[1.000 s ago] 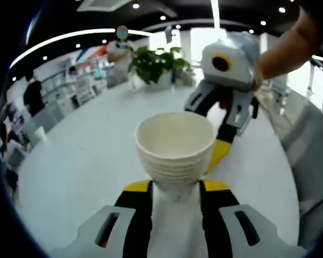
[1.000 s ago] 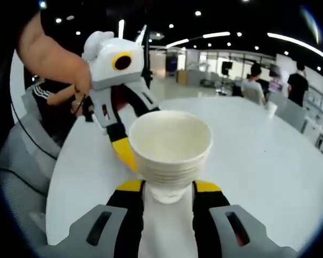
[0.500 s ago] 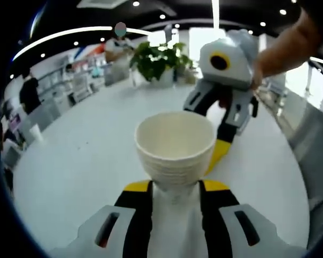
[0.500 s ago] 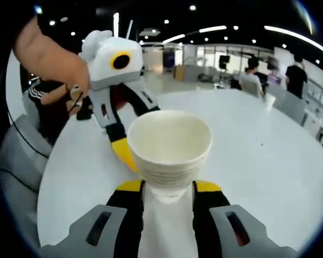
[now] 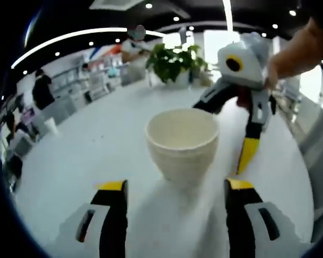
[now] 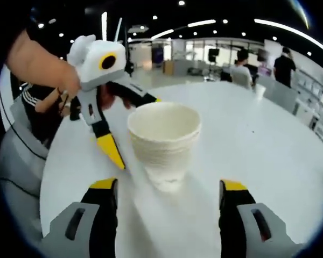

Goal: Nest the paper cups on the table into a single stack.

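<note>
A cream stack of paper cups point(image 5: 182, 141) point(image 6: 163, 141), ribbed with nested rims, stands upright on the white tabletop point(image 5: 86, 161) point(image 6: 258, 145). Both the left gripper point(image 5: 175, 188) and the right gripper point(image 6: 169, 187) have their fingers spread wide, the stack just ahead between them, untouched.

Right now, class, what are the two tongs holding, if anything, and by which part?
Nothing is held. The left tongs and right tongs both stand open, jaws clear of the stack of nested white paper cups, which stands upright on the white table.
</note>
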The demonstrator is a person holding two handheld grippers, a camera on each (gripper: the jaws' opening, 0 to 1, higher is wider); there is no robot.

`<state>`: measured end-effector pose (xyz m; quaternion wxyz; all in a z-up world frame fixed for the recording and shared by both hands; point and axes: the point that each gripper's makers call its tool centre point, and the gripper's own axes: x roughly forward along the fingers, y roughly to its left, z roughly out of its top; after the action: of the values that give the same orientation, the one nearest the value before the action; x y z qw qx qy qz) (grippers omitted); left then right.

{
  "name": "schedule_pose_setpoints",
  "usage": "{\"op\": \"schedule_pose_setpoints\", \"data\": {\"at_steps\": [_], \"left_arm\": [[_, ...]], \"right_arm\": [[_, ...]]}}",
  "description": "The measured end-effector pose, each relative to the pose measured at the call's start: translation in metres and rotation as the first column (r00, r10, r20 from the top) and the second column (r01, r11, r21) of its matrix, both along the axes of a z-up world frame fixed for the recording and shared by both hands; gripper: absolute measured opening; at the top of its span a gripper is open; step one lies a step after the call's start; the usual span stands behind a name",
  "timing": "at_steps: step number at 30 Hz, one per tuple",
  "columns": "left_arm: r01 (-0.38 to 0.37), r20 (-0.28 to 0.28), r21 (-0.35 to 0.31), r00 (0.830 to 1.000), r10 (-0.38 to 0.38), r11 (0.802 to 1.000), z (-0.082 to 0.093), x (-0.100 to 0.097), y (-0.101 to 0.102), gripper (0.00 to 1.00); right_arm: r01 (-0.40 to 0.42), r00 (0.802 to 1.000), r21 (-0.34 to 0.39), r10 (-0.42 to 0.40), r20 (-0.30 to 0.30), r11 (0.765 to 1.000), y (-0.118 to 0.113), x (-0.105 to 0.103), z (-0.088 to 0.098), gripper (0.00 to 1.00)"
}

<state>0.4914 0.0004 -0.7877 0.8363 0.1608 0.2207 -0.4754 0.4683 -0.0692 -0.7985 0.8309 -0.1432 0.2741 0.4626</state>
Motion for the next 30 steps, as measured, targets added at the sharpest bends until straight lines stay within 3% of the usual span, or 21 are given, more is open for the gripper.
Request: {"op": "schedule_pose_setpoints", "data": {"at_steps": [2,7,12,16,22,30], "left_arm": [[-0.036,0.006,-0.017,0.999,0.037,0.999,0.006,-0.002,0.007,0.89],[-0.107,0.010,-0.052,0.994,0.107,0.993,0.021,-0.017,0.029,0.97],[-0.224,0.036,-0.108,0.973,0.229,0.968,0.044,-0.030,0.054,0.98],[-0.262,0.040,-0.118,0.962,0.269,0.958,0.053,-0.057,0.068,0.98],[-0.324,0.066,-0.190,0.938,0.341,0.927,0.074,-0.095,0.096,0.98],[-0.392,0.089,-0.218,0.904,0.418,0.894,0.091,-0.132,0.126,0.98]], "right_arm": [[0.027,1.000,-0.002,-0.027,0.008,1.000,-0.007,-0.002,0.006,0.85],[0.115,0.993,0.053,-0.117,0.031,0.992,-0.019,-0.007,0.028,0.97],[0.172,0.982,0.079,-0.178,0.069,0.982,-0.033,-0.022,0.048,1.00],[0.214,0.973,0.081,-0.219,0.069,0.974,-0.044,-0.048,0.050,1.00],[0.244,0.963,0.100,-0.253,0.092,0.965,-0.051,-0.092,0.060,1.00],[0.316,0.938,0.115,-0.328,0.110,0.942,-0.062,-0.131,0.069,1.00]]}}
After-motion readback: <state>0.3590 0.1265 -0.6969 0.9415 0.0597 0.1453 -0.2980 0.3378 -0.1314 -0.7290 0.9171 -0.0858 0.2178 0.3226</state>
